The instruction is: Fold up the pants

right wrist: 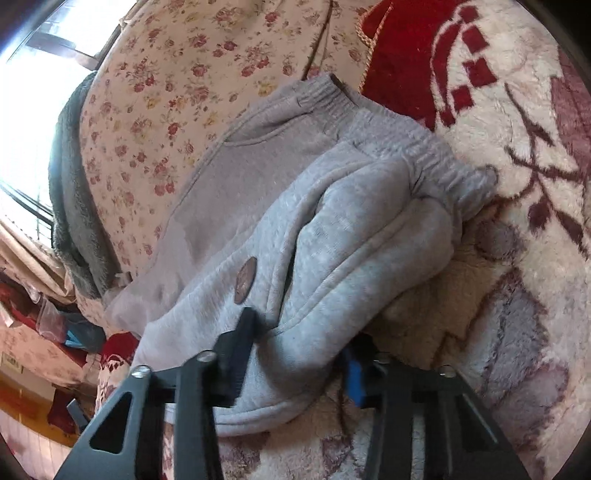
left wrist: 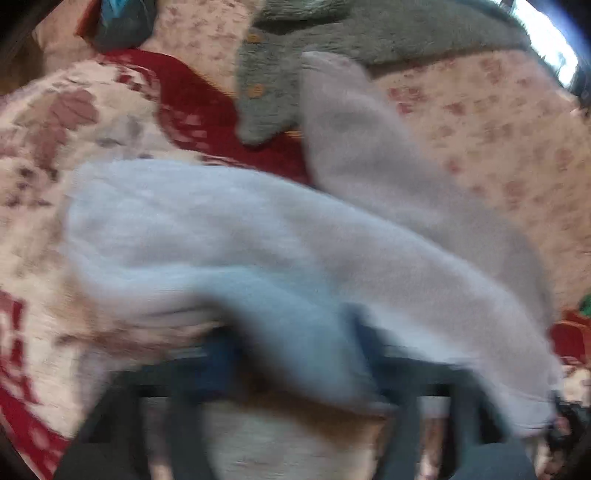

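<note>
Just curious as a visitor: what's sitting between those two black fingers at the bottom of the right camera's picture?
A bunched fold of the grey pants, pinched by the right gripper.

Left gripper (left wrist: 291,354) and right gripper (right wrist: 295,350) both clamp fabric.

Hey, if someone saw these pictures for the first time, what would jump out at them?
The grey pants fill the middle of both views, bunched between the fingers of the right gripper and the left gripper. Beneath them lies a cream-and-red plush blanket, with a floral sheet beyond and a grey fleece garment at the far edge.
</note>
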The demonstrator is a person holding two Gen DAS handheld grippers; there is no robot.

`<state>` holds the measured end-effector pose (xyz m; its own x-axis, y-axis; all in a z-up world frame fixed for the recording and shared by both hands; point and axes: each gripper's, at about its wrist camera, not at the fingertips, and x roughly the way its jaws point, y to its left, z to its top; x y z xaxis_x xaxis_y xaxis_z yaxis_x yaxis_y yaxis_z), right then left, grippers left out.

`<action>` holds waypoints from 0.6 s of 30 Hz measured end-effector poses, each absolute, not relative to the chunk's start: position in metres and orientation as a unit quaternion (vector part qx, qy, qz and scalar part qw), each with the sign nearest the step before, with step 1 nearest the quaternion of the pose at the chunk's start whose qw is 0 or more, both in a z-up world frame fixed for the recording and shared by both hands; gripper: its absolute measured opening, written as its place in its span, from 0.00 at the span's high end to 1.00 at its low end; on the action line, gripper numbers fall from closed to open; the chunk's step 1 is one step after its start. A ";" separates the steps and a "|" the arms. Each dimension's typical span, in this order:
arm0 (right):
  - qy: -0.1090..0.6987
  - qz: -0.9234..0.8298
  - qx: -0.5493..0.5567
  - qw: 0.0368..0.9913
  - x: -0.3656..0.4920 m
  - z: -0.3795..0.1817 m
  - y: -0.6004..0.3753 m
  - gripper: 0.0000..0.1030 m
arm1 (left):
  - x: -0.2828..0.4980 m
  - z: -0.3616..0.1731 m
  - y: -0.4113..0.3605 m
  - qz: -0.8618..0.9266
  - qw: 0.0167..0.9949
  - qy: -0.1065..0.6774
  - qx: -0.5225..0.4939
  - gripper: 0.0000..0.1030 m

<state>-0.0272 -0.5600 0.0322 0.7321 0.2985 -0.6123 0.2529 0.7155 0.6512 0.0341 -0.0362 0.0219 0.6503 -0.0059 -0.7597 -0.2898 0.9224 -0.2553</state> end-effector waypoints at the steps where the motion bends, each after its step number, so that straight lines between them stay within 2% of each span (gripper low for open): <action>1: 0.364 0.016 0.370 0.855 -0.028 0.035 -0.559 0.67 | 0.034 0.020 -0.029 0.069 0.887 0.411 -0.197 0.73; 3: 0.362 0.017 0.358 0.861 -0.029 0.040 -0.558 0.69 | 0.033 0.020 -0.020 0.050 0.884 0.412 -0.216 0.76; 9: 0.351 0.018 0.347 0.870 -0.041 0.050 -0.559 0.80 | 0.024 0.033 -0.026 0.037 0.893 0.409 -0.184 0.81; 18: 0.349 0.030 0.307 0.885 -0.064 0.075 -0.550 0.85 | -0.009 0.062 -0.013 0.018 0.901 0.390 -0.189 0.83</action>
<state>-0.0644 -0.5503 0.0754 0.7543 0.2671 -0.5998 0.1612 0.8102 0.5636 -0.0095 -0.0126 0.0622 0.6958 -0.1145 -0.7091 -0.1803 0.9278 -0.3267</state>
